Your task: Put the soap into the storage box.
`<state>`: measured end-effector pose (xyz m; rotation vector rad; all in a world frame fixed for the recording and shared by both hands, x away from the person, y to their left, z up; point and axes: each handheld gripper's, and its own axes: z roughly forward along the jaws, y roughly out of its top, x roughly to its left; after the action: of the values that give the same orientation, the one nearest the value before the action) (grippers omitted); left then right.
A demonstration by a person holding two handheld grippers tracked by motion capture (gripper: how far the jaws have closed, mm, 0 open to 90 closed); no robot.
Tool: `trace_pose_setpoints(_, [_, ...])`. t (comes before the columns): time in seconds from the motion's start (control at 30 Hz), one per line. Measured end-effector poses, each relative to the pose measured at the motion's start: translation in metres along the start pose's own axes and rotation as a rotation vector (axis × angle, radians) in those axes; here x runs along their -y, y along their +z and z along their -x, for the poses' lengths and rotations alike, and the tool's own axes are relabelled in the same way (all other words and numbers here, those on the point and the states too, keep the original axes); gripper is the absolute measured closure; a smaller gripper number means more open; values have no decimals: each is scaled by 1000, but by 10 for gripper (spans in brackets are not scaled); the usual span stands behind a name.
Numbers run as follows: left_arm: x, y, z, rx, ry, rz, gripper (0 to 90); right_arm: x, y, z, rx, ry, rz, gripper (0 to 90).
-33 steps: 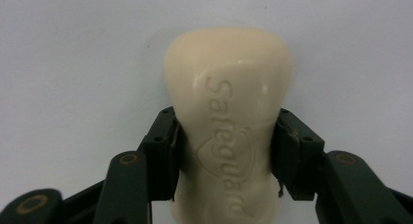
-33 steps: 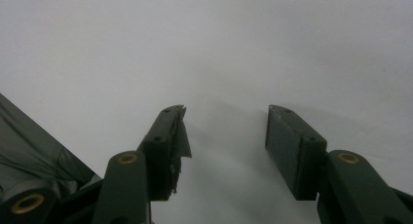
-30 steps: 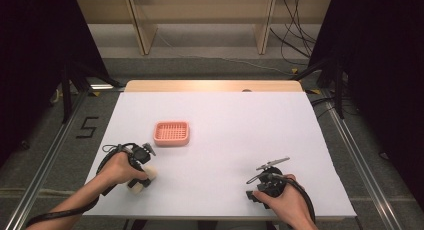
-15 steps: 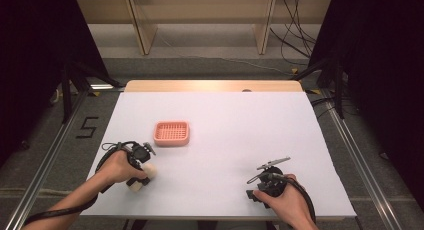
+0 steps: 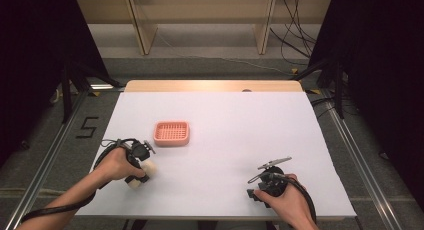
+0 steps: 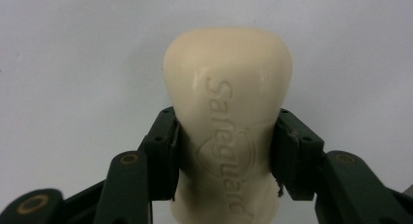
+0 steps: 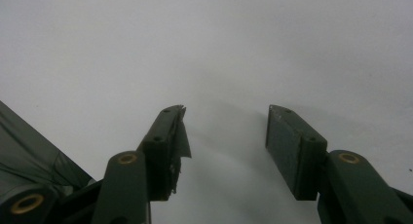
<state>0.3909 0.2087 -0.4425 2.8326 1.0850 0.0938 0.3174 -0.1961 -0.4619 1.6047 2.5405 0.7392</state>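
The left gripper (image 6: 224, 156) is clamped on the cream, waisted bar of soap (image 6: 228, 112), and since a second ago it has barely shifted; the grasp looks settled. The salmon-pink slatted plastic soap dish (image 5: 171, 133) waits at one o'clock. The right gripper (image 7: 226, 151) rests with jaws apart, empty, on the white table (image 5: 240, 130).

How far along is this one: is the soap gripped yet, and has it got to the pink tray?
Done: the left gripper is shut on the soap, pads pressing both its sides. In hand: the soap is near the table's front left, apart from the tray. Left: probably carrying it to the tray, which looks empty. The right gripper is open and holds nothing.
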Motion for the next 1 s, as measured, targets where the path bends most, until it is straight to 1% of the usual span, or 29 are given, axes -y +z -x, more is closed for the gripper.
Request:
trace_pose_setpoints(0.03, [-1,-2,0,-1,3,-8,493,0,-1,-1,-4,15,-14,490])
trace_pose_setpoints(0.07, [-1,-2,0,0,6,-8,493,0,1,1,-6,-11,3,490])
trace_pose_setpoints(0.1, [-1,-3,-1,-4,11,2,493,0,0,0,3,5,-3,490])
trace_pose_setpoints(0.13, [-2,-4,-2,-5,19,-2,493,0,0,1,4,-7,4,490])
trace_pose_setpoints(0.17, [-2,-4,-2,-6,20,0,493,0,0,0,9,3,15,490])
trace_pose_setpoints(0.2, [-2,-5,-2,-11,26,0,493,0,0,0,12,3,14,490])
trace_pose_setpoints(0.23, [-3,-6,-3,-10,27,3,493,1,-1,3,-1,-22,22,490])
trace_pose_setpoints(0.33, [-3,-7,-5,-13,31,16,493,1,-1,3,-7,-26,22,490])
trace_pose_setpoints(0.4, [-4,-9,-6,-18,40,8,493,1,0,3,-1,-23,20,490])
trace_pose_setpoints(0.43, [-4,-9,-7,-21,50,5,492,1,0,3,-5,-21,13,490])
trace_pose_setpoints(0.5, [-5,-10,-8,-22,55,5,493,1,0,3,-4,-21,13,490])
trace_pose_setpoints(0.53, [-5,-10,-9,-24,57,12,493,1,1,3,0,-33,17,490])
trace_pose_setpoints(0.6, [-6,-11,-10,-28,67,7,493,1,2,3,-5,-38,18,489])
trace_pose_setpoints(0.63, [-7,-12,-11,-28,70,6,493,1,1,3,1,-34,15,488])
trace_pose_setpoints(0.67, [-7,-12,-11,-26,71,13,493,1,1,4,2,-35,14,488])
trace_pose_setpoints(0.7, [-7,-12,-11,-26,79,16,493,1,2,4,-3,-47,25,488])
trace_pose_setpoints(0.73, [-7,-12,-11,-26,80,18,493,1,1,3,1,-32,9,487])
trace_pose_setpoints(0.8, [-8,-13,-12,-22,87,16,493,1,0,2,-7,-24,11,487])
trace_pose_setpoints(0.83, [-9,-13,-12,-23,92,19,493,1,1,2,-1,-24,22,487])
trace_pose_setpoints(0.9, [-10,-13,-13,-20,95,23,493,1,1,2,6,-19,19,487])
trace_pose_setpoints(1.0, [-12,-14,-14,-19,107,27,493,0,2,2,5,-26,24,487])
